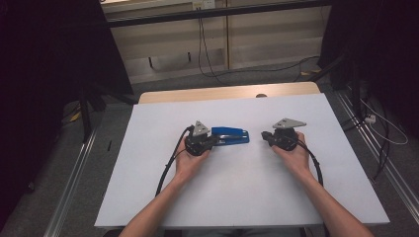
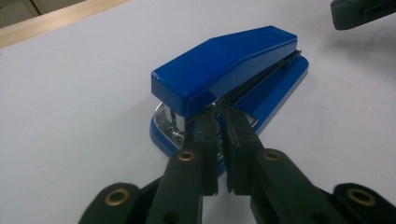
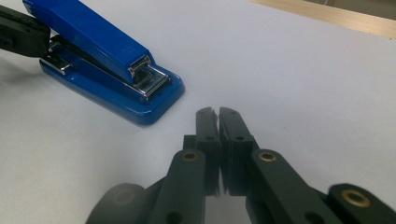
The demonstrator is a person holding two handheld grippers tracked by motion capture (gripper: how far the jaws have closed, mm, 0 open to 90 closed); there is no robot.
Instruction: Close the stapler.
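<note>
A blue stapler lies on the white table, its long side running left to right. My left gripper points at the stapler's left end; in the left gripper view its tips rest against the hinged rear of the stapler, the jaws nearly together with only a thin slit and nothing between them. My right gripper sits just right of the stapler, a short gap away. In the right gripper view it is shut on nothing, with the stapler's front end ahead to the left.
The table's far edge is a wooden strip. Beyond it lie floor cables and a pale wall panel. Metal rails run along both sides of the table. Bare white surface surrounds the stapler.
</note>
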